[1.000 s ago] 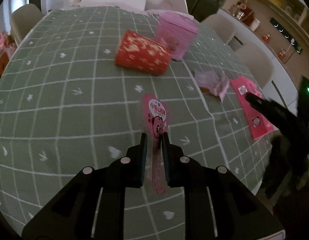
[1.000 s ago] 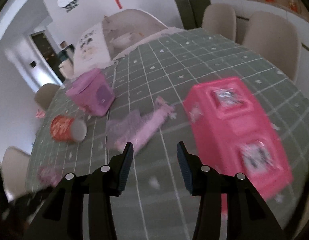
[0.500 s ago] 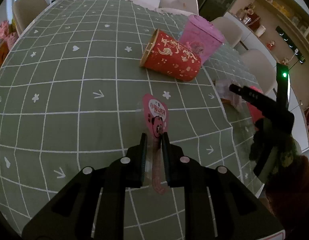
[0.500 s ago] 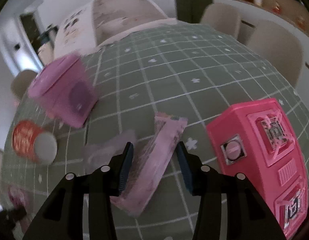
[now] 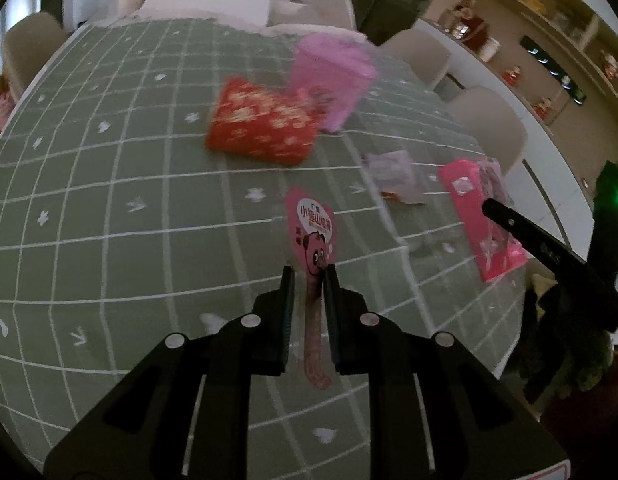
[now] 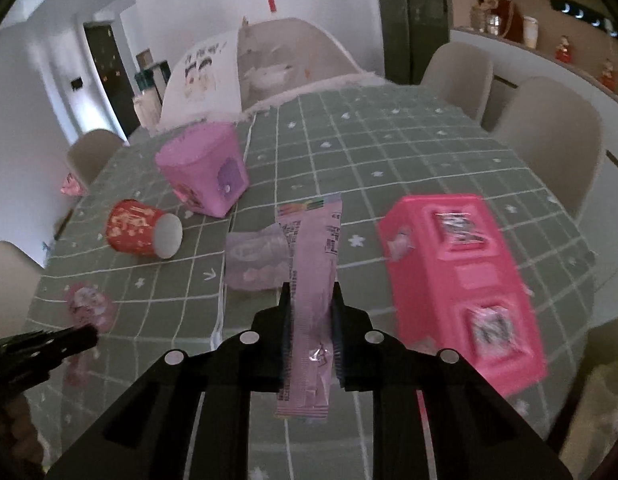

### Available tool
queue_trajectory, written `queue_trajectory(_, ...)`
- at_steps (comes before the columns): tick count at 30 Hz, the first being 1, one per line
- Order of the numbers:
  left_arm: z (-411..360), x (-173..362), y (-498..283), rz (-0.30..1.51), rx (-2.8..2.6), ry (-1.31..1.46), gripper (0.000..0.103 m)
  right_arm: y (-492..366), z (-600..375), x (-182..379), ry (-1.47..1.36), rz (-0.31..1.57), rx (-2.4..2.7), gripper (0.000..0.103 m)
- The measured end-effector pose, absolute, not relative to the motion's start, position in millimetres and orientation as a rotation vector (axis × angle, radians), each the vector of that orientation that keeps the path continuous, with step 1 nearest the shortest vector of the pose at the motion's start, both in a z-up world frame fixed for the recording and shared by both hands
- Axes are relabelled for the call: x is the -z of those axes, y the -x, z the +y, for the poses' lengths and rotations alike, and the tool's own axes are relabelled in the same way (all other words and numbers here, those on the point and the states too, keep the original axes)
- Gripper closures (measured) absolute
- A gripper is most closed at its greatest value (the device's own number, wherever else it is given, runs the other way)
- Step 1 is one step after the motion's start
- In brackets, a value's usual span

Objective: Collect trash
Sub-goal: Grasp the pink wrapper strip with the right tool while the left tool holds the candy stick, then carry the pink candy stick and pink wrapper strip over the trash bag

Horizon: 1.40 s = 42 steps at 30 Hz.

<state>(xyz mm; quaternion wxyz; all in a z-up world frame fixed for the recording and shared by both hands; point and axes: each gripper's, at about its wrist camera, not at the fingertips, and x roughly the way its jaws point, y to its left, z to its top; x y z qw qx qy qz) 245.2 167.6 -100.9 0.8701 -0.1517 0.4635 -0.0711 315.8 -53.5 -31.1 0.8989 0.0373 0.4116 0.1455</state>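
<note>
— Between my right gripper's (image 6: 311, 312) pads: one long pale-pink wrapper (image 6: 312, 264), lengthwise, both ends sticking out past the fingers. Jaws closing on it at this moment; pads look to be against the foil already.

— And the other tool?

— Left gripper (image 5: 309, 292): narrow, clamped on the stem of a heart-shaped pink panda wrapper (image 5: 313, 232), whose head stands up at twelve o'clock of the fingertips.

— What is left on the green checked tablecloth (image 6: 389, 148)?

— Right view: a crumpled lilac wrapper (image 6: 253, 258) at eleven o'clock, lying just behind the piece I hold; a red paper cup (image 6: 143, 230) on its side at ten o'clock; a purple tub (image 6: 207, 170) upright beyond it; a pink toy box (image 6: 461, 276) at two o'clock.

— Where does the trash go?

— Cannot tell. The tub may serve as the bin, though I cannot see inside it.

— How do you finish this grab properly?

— I let the jaws finish closing before I lift, since thin film slips. I then lift straight up, so the trailing end clears the lilac piece and does not drag it. I keep the two tools well apart, so the left load is not knocked loose.
</note>
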Motion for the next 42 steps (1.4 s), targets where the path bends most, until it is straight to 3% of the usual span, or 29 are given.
queue_trajectory(20, -27.6, 12.6, -204.1, 0.754, 0.468, 0.159, 0.089, -177.9, -222.1, -59.0, -0.121, 0.622, -0.131, 0.085)
queue_trajectory(34, -167.9, 3.5, -173.0, 0.755, 0.723, 0.064, 0.089, -89.9, -334.3, -58.3, -0.180, 0.577, 0.088, 0.085)
queue_trajectory(42, -219.4, 20.4, -179.2, 0.852, 0.829, 0.073, 0.089, -64.0, -371.9, -47.1, -0.228, 0.590, 0.166, 0.085)
